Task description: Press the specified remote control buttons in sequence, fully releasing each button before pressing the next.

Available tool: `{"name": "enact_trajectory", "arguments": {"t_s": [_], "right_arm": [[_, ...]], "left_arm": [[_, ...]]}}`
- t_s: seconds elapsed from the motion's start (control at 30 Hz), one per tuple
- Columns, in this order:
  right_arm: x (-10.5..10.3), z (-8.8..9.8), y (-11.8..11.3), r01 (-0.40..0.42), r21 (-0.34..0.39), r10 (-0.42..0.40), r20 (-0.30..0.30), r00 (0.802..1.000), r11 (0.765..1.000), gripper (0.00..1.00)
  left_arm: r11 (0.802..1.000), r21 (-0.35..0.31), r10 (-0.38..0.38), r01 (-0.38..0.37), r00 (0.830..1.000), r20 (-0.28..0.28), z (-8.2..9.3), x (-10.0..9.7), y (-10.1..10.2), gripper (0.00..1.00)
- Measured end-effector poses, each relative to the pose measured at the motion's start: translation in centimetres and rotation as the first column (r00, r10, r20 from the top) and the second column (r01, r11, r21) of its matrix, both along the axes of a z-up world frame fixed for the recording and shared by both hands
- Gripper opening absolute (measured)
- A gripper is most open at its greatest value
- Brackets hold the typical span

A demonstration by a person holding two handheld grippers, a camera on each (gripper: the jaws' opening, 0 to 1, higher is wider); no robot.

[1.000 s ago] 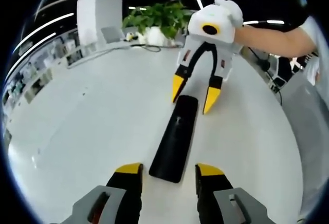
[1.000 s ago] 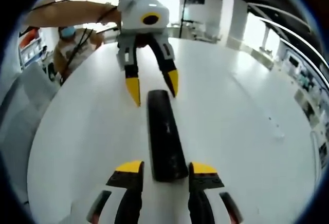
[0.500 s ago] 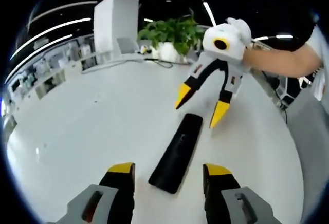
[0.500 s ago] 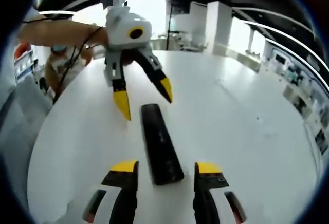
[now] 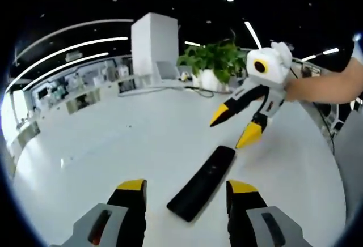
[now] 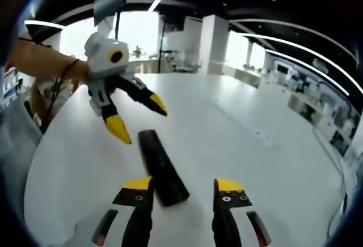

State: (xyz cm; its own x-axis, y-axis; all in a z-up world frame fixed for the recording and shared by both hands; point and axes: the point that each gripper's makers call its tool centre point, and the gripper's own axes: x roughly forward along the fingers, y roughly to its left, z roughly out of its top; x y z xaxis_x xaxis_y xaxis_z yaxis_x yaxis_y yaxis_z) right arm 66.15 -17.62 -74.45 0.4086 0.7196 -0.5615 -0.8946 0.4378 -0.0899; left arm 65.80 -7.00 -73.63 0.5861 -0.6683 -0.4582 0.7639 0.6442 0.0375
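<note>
A long black remote control (image 5: 202,182) lies flat on the white table (image 5: 113,150). In the left gripper view its near end sits between and just beyond my left gripper's (image 5: 187,189) open yellow-tipped jaws. My right gripper (image 5: 237,124) hangs open above the remote's far end, held by a person's hand. In the right gripper view the remote (image 6: 161,166) runs away from my right gripper (image 6: 184,186), nearer its left jaw. The left gripper (image 6: 136,116) hovers open over the remote's far end. Neither gripper touches the remote.
A potted green plant (image 5: 212,65) and a white pillar (image 5: 154,49) stand past the table's far edge. Shelves and desks line the room's left side. A person's forearm (image 6: 39,63) reaches in from the left in the right gripper view.
Both grippers have lifted and tilted back from the remote, so more of the room shows. The remote lies where it was.
</note>
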Motion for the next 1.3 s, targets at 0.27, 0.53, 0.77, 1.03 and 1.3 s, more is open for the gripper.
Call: {"name": "enact_trajectory", "arguments": {"t_s": [0.27, 0.53, 0.77, 1.03, 1.3], "right_arm": [[-0.6, 0.1, -1.0, 0.103, 0.036, -0.103, -0.009, 0.995, 0.994, 0.43], [-1.4, 0.3, -2.3, 0.203, 0.075, -0.201, -0.027, 0.979, 0.976, 0.54], [-2.0, 0.6, -3.3, 0.309, 0.094, -0.310, 0.000, 0.951, 0.947, 0.61], [-3.3, 1.1, -3.6, 0.361, 0.124, -0.362, -0.015, 0.932, 0.924, 0.60], [-4.6, 1.9, -4.3, 0.375, 0.130, -0.377, -0.011, 0.926, 0.918, 0.58]], "left_arm": [[0.988, -0.054, 0.145, -0.142, 0.987, 0.067, 1.7, 0.3, 1.4, 0.65], [0.973, -0.061, 0.228, -0.224, 0.971, 0.075, 1.4, -0.6, 2.0, 0.86], [0.934, -0.110, 0.347, -0.340, 0.937, 0.048, 1.5, -1.0, 3.6, 0.92], [0.913, -0.128, 0.396, -0.388, 0.917, 0.044, 2.2, -2.7, 3.8, 0.91], [0.910, -0.112, 0.405, -0.398, 0.913, 0.045, 2.4, -4.6, 4.2, 0.89]]}}
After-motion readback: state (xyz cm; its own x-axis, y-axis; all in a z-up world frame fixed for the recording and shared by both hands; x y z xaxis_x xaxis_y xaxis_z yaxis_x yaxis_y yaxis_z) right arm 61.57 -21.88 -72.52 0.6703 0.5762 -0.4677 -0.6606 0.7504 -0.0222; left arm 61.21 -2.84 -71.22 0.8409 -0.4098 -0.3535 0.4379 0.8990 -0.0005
